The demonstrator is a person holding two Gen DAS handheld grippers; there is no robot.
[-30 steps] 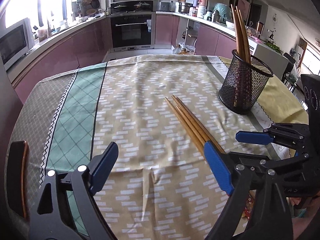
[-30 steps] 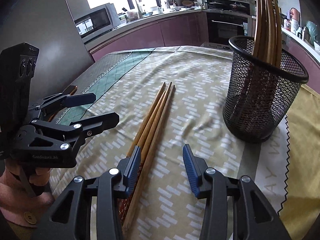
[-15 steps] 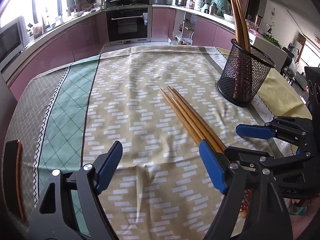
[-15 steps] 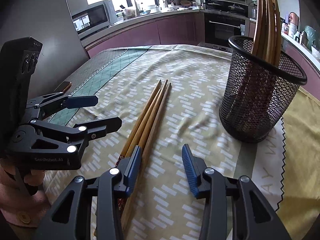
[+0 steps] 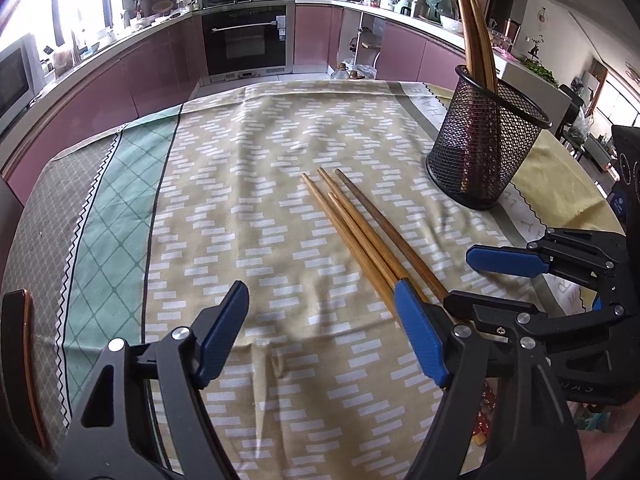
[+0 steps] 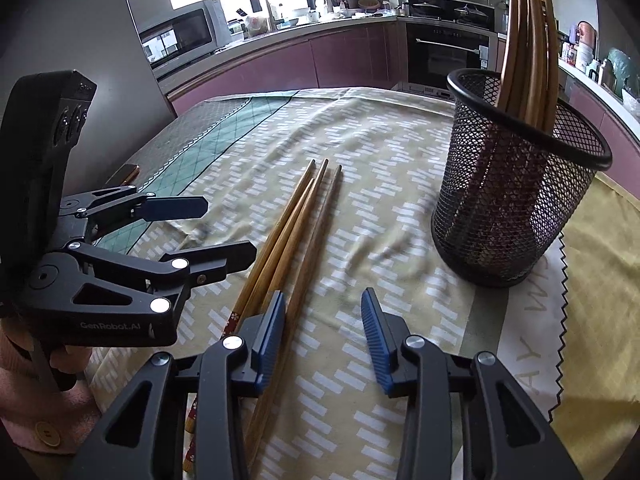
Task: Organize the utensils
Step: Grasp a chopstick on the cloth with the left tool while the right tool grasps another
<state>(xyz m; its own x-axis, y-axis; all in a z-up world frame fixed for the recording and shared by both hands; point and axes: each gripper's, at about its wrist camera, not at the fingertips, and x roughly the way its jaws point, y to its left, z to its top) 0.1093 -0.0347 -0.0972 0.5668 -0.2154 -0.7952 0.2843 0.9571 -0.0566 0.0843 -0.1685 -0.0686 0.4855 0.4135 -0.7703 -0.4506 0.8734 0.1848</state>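
The near ends of the chopsticks [image 6: 298, 236] are hidden under the left finger of the right tool [image 6: 322, 338], and only a red flowered band on one of them can be made out beside that finger. In the left wrist view their near ends are covered by the left tool [image 5: 320, 334] and by the right tool behind it. More chopsticks [image 6: 528, 40] stand in the black mesh cup [image 6: 516, 184], their lower parts dimmed by the mesh and their tops cut off by the frame.

"GenRobot.AI" can be read on the side of the left tool. Large letters are printed along the pale border of the tablecloth [image 5: 248, 184], but no whole word can be made out.

The loose chopsticks lie side by side on the surface, left of the cup and apart from it. The cup stands near the zigzag border of the cloth. A wide bare stretch of cloth lies left of the chopsticks.

The left tool's jaws are wide and closing, with nothing between them. The right tool's jaws are partly open and closing; one chopstick runs between the pads, which do not press on it.
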